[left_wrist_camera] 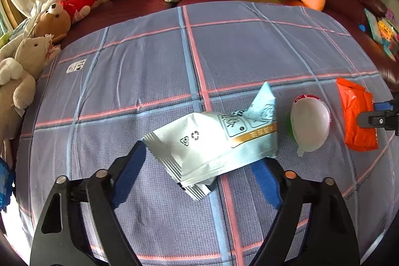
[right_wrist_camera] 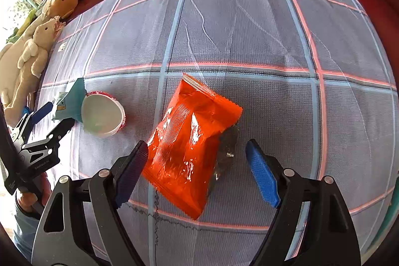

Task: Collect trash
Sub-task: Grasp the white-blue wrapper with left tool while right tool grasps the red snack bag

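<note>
Left gripper: jaws spread wide around a crinkled pale-blue foil wrapper on the checked woven cloth. Right gripper: jaws spread around a glossy orange wrapper. A rounded white plastic cup lies tipped between the wrappers; its label is unreadable.

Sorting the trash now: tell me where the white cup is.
The white cup lies tipped on the plaid cloth, between the pale blue wrapper and the orange packet; in the right wrist view it is left of the packet.
</note>
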### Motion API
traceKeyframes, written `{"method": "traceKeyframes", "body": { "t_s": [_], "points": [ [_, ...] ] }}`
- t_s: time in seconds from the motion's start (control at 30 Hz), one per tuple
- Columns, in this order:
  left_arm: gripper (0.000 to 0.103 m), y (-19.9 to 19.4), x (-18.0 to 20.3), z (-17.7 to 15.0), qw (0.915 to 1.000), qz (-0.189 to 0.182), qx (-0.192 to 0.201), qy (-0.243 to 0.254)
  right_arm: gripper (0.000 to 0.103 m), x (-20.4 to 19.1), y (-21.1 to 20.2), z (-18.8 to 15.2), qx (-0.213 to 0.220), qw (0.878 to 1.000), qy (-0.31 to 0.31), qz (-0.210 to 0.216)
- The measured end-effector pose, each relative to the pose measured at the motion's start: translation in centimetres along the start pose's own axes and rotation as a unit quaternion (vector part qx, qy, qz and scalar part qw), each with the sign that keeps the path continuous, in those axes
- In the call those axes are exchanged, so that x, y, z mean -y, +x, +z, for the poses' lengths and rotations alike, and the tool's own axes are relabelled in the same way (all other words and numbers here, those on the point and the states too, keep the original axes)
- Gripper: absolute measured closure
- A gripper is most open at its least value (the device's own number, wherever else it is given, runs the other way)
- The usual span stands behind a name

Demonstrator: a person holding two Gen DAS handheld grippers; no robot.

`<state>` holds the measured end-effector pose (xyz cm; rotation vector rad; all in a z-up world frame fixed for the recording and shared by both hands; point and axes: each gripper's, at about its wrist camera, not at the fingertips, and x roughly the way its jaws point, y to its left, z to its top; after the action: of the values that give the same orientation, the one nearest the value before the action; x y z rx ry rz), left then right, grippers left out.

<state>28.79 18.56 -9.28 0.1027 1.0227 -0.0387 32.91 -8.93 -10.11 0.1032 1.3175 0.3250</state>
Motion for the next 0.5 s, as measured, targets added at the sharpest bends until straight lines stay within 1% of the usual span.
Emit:
{"method": "traceKeyframes", "body": {
  "t_s": [0.03, 0.07, 0.1, 0.13, 0.17, 0.2, 0.23, 0.27, 0.3, 0.33, 0.4, 0.43, 0.5],
  "points": [
    [0.035, 0.3, 0.2, 0.0, 1.0000, 0.001, -0.003, 0.002, 0.026, 0.0, 0.1, 0.0, 0.000, 1.000, 0.000, 0.000],
    [0.039, 0.5, 0.3, -0.1, 1.0000, 0.004, -0.006, 0.003, 0.026, 0.0, 0.2, -0.1, 0.002, 1.000, -0.003, -0.001],
    [0.041, 0.7, 0.5, -0.2, 0.9999, 0.010, -0.006, 0.005, 0.026, 0.0, 0.3, -0.2, 0.003, 1.000, -0.005, -0.002],
    [0.047, 0.6, 0.6, -0.2, 0.9999, 0.013, -0.003, 0.005, 0.027, -0.2, 0.3, -0.4, 0.005, 1.000, -0.009, -0.003],
    [0.054, 0.5, 0.8, -0.2, 0.9999, 0.014, -0.002, 0.007, 0.030, -0.4, 0.3, -0.6, 0.009, 1.000, -0.015, -0.005],
    [0.059, 0.4, 1.1, -0.3, 0.9998, 0.019, -0.001, 0.009, 0.036, -0.7, 0.3, -0.8, 0.011, 1.000, -0.023, -0.007],
    [0.073, 0.3, 1.3, -0.4, 0.9997, 0.022, -0.002, 0.012, 0.042, -0.9, 0.3, -0.8, 0.013, 0.999, -0.029, -0.009],
    [0.077, 0.2, 1.6, -0.5, 0.9996, 0.024, -0.003, 0.014, 0.045, -1.3, 0.2, -1.1, 0.020, 0.999, -0.038, -0.013],
    [0.078, 0.0, 2.0, -0.6, 0.9994, 0.028, -0.004, 0.018, 0.049, -1.7, 0.0, -1.3, 0.026, 0.998, -0.047, -0.017],
    [0.079, -0.1, 2.2, -0.8, 0.9993, 0.029, -0.005, 0.022, 0.057, -1.9, -0.2, -1.5, 0.032, 0.998, -0.053, -0.017],
    [0.080, -0.6, 2.7, -1.3, 0.9994, 0.023, -0.009, 0.024, 0.077, -2.3, -0.6, -1.9, 0.036, 0.998, -0.058, -0.010],
    [0.080, -0.9, 3.0, -1.7, 0.9994, 0.019, -0.012, 0.025, 0.084, -2.4, -0.9, -2.2, 0.038, 0.998, -0.058, -0.009],
    [0.080, -1.5, 3.6, -2.5, 0.9994, 0.011, -0.016, 0.029, 0.088, -2.6, -1.5, -2.8, 0.044, 0.997, -0.060, -0.009]
  ]
}}
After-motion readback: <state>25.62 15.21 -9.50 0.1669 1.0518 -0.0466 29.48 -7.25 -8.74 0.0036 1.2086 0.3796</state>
